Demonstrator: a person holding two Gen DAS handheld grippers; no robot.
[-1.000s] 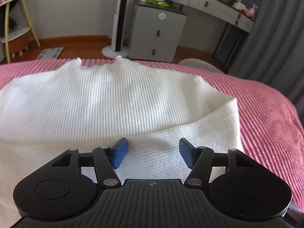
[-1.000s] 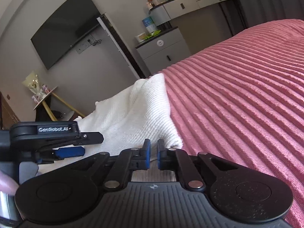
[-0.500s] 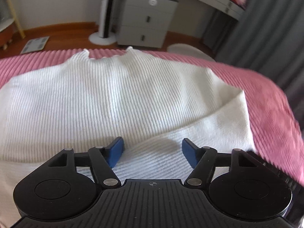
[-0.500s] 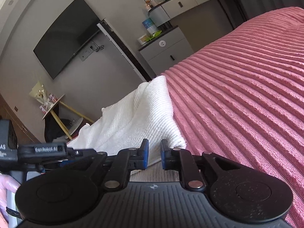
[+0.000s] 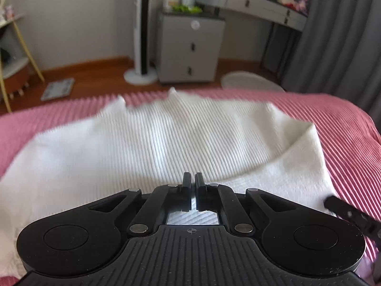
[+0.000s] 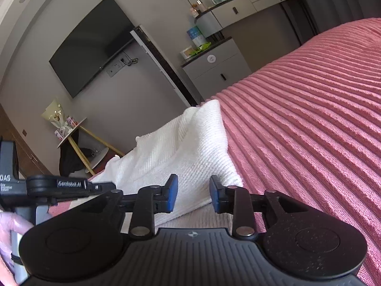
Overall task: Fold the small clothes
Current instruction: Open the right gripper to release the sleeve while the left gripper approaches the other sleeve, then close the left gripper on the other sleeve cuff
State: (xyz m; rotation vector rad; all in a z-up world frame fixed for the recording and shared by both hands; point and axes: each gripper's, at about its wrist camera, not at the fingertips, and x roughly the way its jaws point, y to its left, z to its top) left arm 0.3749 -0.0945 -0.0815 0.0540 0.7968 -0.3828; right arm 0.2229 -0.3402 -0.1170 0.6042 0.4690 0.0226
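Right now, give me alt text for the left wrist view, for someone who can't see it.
The left hand-held gripper, jaws closed, is low over a white ribbed knit garment spread on a pink ribbed bedspread. Whether it pinches the fabric cannot be told. Behind stand a grey drawer cabinet and a white tower fan.

free: bare pink bedspread (image 6: 309, 124), right half of right-wrist frame | blocked: white knit garment (image 6: 190, 157) centre-left; left gripper (image 6: 102, 187) lower left

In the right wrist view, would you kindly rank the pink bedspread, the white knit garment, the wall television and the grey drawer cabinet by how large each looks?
1. pink bedspread
2. white knit garment
3. wall television
4. grey drawer cabinet
The garment and television look close in area, and the garment lies nearer the camera, so that pair is unsure.
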